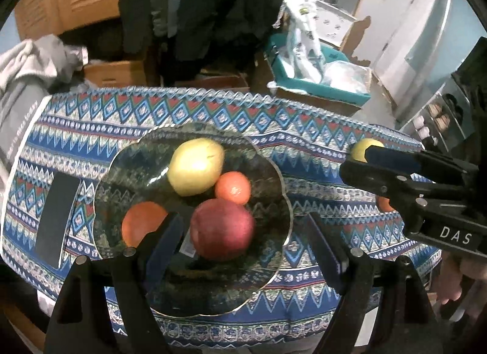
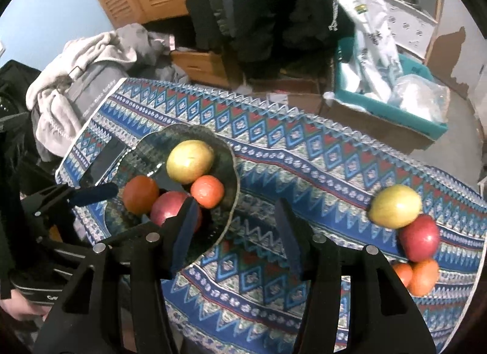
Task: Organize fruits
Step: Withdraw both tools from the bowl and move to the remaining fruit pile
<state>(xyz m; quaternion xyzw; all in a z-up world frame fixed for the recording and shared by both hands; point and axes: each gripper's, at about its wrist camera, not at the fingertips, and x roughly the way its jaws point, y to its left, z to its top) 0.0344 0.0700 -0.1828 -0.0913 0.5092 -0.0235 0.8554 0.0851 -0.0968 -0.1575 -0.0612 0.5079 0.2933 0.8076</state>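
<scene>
Cluttered room, table under a blue patterned tablecloth (image 2: 304, 153). Glass bowl (image 1: 274, 171) holds a yellow apple (image 1: 194, 168), red apple (image 1: 223, 227) and two oranges (image 1: 232, 186); more fruit (image 2: 408, 226) sits loose at the cloth's far end. Dark phone (image 1: 56, 217) beside the bowl. Left gripper (image 1: 243, 241) and right gripper (image 2: 237, 232) both spread, empty. "DAS" printed on the right one

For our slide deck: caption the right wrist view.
Open right gripper above the patterned cloth, between glass bowl and loose fruit.
</scene>
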